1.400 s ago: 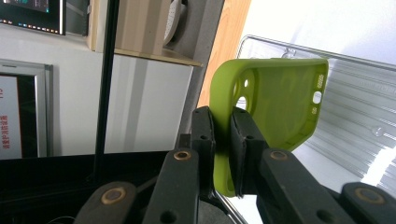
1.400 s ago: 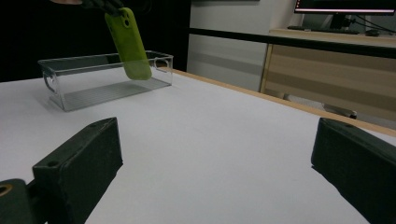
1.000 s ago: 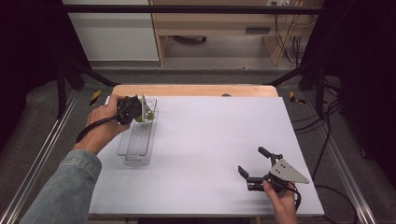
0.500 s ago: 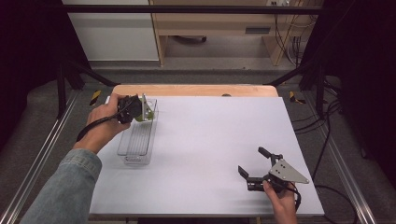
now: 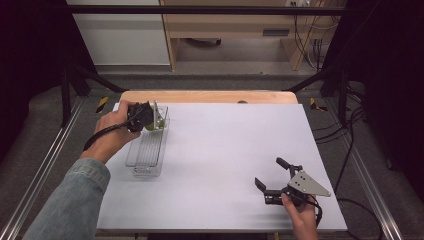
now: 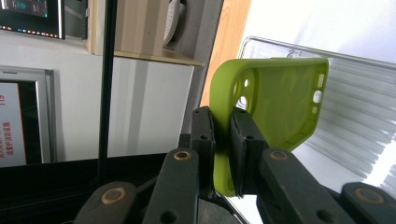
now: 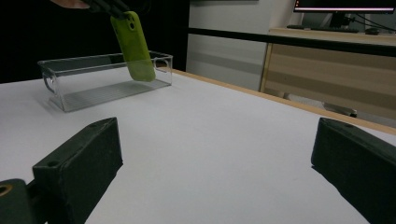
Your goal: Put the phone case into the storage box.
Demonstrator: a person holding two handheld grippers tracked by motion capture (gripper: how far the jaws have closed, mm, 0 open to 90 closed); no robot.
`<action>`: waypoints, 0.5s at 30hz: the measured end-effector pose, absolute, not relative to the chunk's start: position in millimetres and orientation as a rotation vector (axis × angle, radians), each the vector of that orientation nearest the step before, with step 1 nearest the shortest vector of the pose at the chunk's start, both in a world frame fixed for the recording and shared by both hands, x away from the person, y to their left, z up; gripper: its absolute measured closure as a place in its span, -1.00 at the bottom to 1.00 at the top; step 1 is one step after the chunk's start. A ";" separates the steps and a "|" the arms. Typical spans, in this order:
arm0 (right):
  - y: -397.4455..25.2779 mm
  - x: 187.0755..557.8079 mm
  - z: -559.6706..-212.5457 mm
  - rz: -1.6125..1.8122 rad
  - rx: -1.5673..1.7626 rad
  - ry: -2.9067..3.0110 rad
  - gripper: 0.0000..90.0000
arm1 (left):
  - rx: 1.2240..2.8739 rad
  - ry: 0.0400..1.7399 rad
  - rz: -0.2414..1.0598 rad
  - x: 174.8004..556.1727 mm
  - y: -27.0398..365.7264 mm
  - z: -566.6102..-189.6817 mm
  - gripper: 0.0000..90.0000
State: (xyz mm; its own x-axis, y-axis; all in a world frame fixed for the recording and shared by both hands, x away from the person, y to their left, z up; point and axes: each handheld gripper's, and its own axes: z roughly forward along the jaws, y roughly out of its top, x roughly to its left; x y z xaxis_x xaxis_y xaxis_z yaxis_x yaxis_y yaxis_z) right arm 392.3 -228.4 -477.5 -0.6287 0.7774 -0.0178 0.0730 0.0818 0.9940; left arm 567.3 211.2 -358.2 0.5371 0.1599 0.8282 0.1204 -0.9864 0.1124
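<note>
Your left gripper [image 6: 222, 140] is clamped on the green phone case [image 6: 275, 107], upper left of the high view, barely moved in the last sec, w/ its lower end dipping into the clear bin [image 5: 147, 150]. Drop looks imminent. Right gripper [image 5: 277, 180] idles wide open on the worktop [image 5: 225, 150], lower right.

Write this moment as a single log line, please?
left gripper: shut on green phone case, held in clear bin | right gripper: open, idle above white table

lab: black frame rig [image 5: 200, 9], loose cables [image 5: 305, 30], monitor [image 7: 343, 4].
</note>
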 end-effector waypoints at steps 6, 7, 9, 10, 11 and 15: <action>-229.2 392.3 -477.2 1.596 0.847 1.793 -0.95 | 2.725 0.231 1.473 568.7 208.8 -359.1 0.79; -229.2 392.4 -477.3 1.595 0.847 1.795 -0.95 | 2.730 0.229 1.474 568.7 208.5 -359.4 0.79; -229.1 392.4 -477.4 1.595 0.846 1.795 -0.95 | 2.729 0.232 1.473 569.1 208.4 -359.9 0.79; -229.0 392.3 -477.4 1.594 0.845 1.796 -0.95 | 2.729 0.231 1.474 569.4 208.5 -360.0 0.79; -228.9 392.3 -477.4 1.594 0.845 1.796 -0.95 | 2.731 0.232 1.474 569.7 208.5 -360.1 0.79; -228.9 392.4 -477.5 1.594 0.846 1.797 -0.95 | 2.731 0.229 1.477 570.9 208.6 -360.7 0.79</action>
